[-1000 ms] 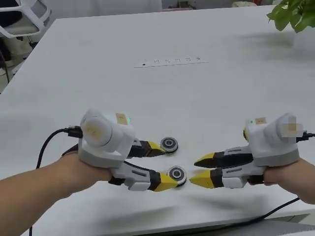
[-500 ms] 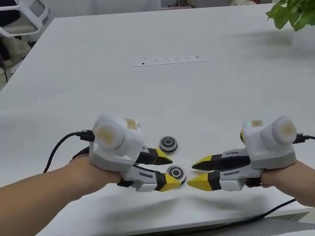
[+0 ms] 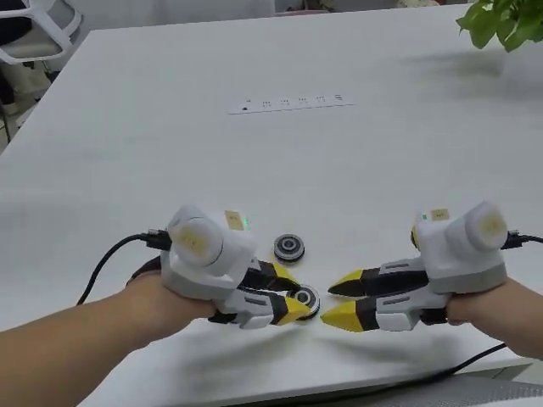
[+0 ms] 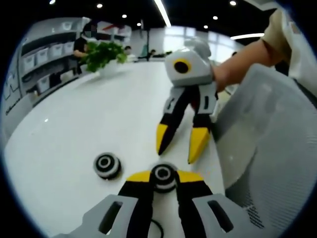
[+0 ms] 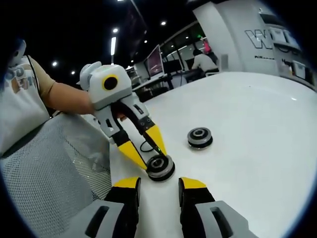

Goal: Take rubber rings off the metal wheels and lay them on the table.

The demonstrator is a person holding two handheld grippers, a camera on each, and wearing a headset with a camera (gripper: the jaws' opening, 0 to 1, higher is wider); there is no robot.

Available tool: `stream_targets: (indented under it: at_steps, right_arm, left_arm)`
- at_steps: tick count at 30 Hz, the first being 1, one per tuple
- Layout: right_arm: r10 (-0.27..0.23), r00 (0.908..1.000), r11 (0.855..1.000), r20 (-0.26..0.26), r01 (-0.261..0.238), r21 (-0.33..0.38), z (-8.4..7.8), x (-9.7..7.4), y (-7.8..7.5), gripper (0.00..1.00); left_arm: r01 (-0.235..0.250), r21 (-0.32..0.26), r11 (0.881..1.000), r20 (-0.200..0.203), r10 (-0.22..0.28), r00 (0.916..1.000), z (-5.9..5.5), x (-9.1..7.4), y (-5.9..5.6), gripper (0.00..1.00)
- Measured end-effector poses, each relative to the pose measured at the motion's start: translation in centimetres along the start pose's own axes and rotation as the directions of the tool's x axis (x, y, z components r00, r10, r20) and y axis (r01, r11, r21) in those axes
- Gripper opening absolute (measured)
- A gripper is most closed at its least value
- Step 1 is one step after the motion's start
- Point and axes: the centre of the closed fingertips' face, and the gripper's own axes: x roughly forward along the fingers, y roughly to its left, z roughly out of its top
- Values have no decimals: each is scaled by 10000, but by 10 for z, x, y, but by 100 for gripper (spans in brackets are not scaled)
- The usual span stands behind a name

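Now, left claw [image 4: 164, 176] is clenched on the near small round metal wheel [image 5: 160, 167], which rests on the white desk [image 3: 356, 170]. Right claw [image 5: 159, 184] is released, jaws apart, tips just short of that wheel. Its black rubber ring [image 4: 172, 184] looks to be on. 2nd identical metal wheel [image 3: 289, 248] sits nearby, ring on too. No loose ring on desk, so prob. nothing done yet; both rings left to pull.

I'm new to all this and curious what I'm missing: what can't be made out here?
Head view: the left gripper, shut on the near wheel, hides part of its rim.
Head view: the marks on the printed strip are too small to read.
Head view: the plant is cut off by the top right corner.
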Motion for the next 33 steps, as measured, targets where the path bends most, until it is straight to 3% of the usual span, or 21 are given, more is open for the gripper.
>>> stream_targets:
  at_steps: [9, 19, 23, 28, 33]
  right_arm:
    - [-1, 10000, 10000, 57, 1, -81, 1, 6, 0, 28]
    - [-148, 9998, 9965, -116, 138, -828, 1, 19, 1, 28]
    - [-271, 9992, 9877, -285, 223, -1545, 1, 24, 2, 27]
    - [-381, 9990, 9858, -225, 339, -1645, 5, 25, 1, 27]
    - [-595, 9977, 9728, -337, 504, -2260, 6, 26, 0, 26]
  left_arm:
    - [-240, 184, 9995, 152, 237, 9996, 2, -2, 0, 14]
    - [-464, 49, 9989, 239, 463, 9986, 1, -3, 1, 14]
    - [-500, 23, 9987, 249, 499, 9984, 1, -3, 1, 14]
    - [-537, -9, 9986, 274, 537, 9982, 0, -2, 2, 14]
    - [-562, -10, 9984, 278, 562, 9980, 0, -2, 3, 14]
